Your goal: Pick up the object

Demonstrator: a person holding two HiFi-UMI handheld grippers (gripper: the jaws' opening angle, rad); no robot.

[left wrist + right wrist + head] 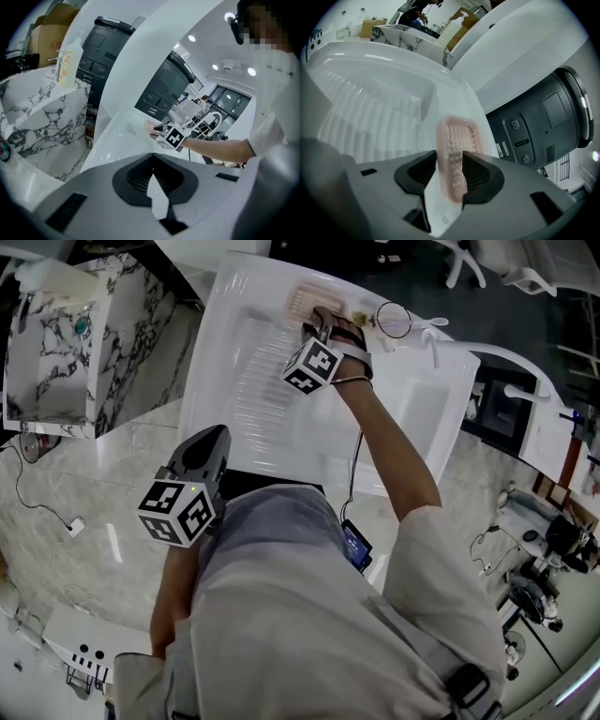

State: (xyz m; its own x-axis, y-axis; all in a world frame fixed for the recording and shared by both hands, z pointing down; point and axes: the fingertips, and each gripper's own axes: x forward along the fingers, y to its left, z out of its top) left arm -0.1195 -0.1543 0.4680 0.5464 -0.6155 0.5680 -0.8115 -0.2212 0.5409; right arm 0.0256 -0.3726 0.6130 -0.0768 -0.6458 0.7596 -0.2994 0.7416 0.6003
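Jaws of the right gripper (450, 155) clamp a pink tray (457, 133) at the basin's (246, 352) twelve o'clock, its lower end hidden; the left gripper (153, 160) is closed and empty.

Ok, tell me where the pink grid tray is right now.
The pink grid tray stands on edge, held in the jaws of the right tool, at the far rim of the white ribbed basin, top centre in the head view.

Ribbed drainboard (246, 381) open, room to pass; tap (431, 337) crowds its rt; marble basin (122, 343) walls left.
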